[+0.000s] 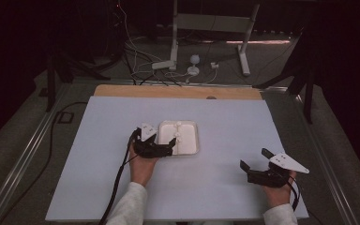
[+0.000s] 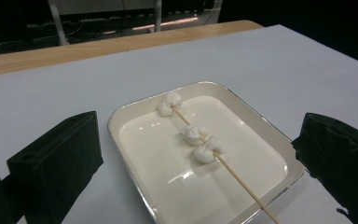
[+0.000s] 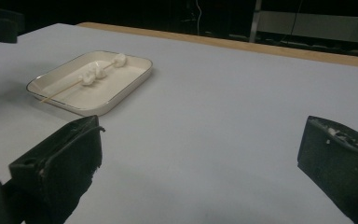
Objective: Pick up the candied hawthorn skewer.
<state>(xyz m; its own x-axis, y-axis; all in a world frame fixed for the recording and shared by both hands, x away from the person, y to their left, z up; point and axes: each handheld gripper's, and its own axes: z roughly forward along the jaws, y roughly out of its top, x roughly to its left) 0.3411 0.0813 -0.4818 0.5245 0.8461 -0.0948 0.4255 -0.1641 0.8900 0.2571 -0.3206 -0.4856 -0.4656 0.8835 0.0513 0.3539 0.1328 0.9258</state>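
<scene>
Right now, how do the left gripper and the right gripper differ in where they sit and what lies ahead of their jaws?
The left gripper sits at the white tray's near-left edge; the right gripper sits off to the right, well away from it. The left gripper's jaws flank the tray and its skewer with three white lumps; ahead of the right gripper's jaws lies bare table. Both are open, holding nothing.

The high view looks forward and down from the person's side, taking in the whole table (image 1: 225, 117) and the floor past its far edge. The left gripper view sits low and close over the tray (image 2: 121, 122), facing the table's far edge. The right gripper view sits low near the table's near right corner, seeing the same tray (image 3: 98, 108) farther off.
</scene>
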